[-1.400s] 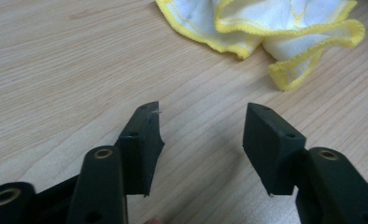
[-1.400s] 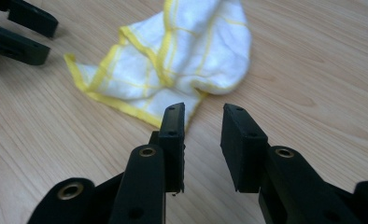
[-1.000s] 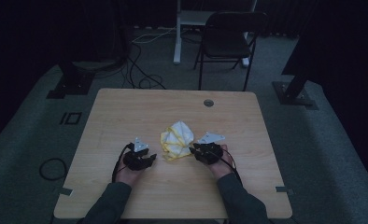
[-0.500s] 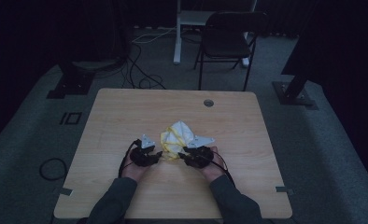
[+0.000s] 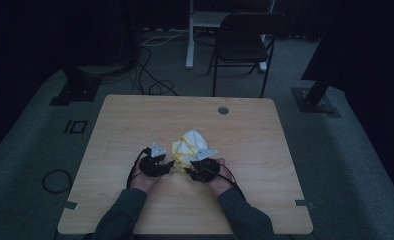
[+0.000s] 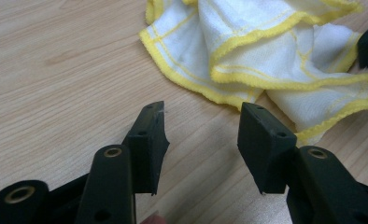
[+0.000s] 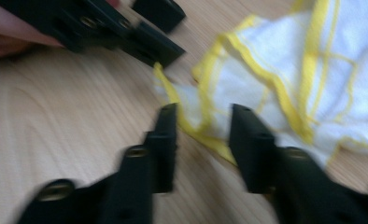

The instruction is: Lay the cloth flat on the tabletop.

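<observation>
A crumpled white cloth with yellow edging (image 5: pixel 187 144) lies near the middle of the wooden table (image 5: pixel 135 120). My left gripper (image 5: pixel 171 163) is at the cloth's near left corner, open, its jaws just short of the yellow hem (image 6: pixel 219 95). My right gripper (image 5: pixel 186 170) is at the near right side, open, its jaws straddling the cloth's yellow edge (image 7: pixel 198 135) low over the table. In the right gripper view the left gripper (image 7: pixel 159 32) shows at upper left, close to a cloth corner. The cloth (image 6: pixel 275 51) is bunched in folds.
A round cable hole (image 5: pixel 223 110) sits near the table's far edge. Beyond the table stand a dark folding chair (image 5: pixel 245 45) and a white stand (image 5: pixel 200 25), with cables on the grey floor. The person's forearms come in from the table's near edge.
Both grippers have moved inward toward each other and now meet at the cloth's near edge. The cloth has stayed where it was.
</observation>
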